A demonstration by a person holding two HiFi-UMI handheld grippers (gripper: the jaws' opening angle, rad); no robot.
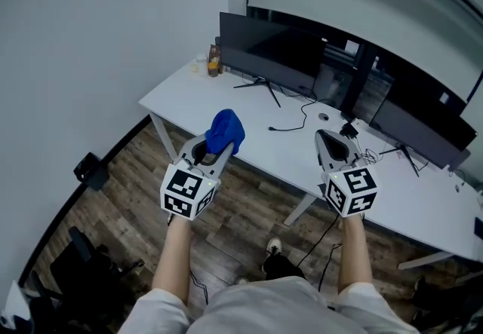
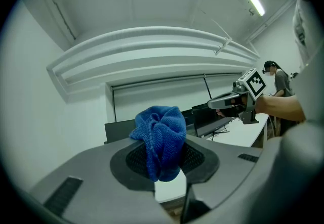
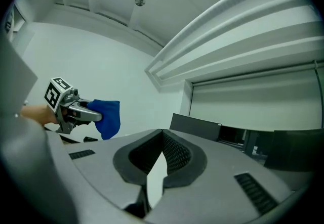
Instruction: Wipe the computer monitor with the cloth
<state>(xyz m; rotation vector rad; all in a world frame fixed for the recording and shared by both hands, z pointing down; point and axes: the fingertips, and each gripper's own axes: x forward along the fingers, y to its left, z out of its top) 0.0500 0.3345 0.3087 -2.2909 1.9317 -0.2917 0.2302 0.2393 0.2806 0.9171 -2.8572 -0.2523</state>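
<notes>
Before the desk (image 1: pixel 249 140) | left tool (image 1: pixel 213 155) clamps cloth (image 1: pixel 226 131) | right tool (image 1: pixel 324 134) pinched together | bottles (image 1: pixel 214 61): head view only

left tool (image 1: pixel 216 147) grey | right tool (image 1: pixel 326 135) grey | marker cubes (image 1: pixel 187 191) black-white

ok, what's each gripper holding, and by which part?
The left gripper is shut on the blue cloth, pinching a bunched fold, and most of the cloth bulges past the jaw tips. The right gripper is shut and holds nothing.
</notes>
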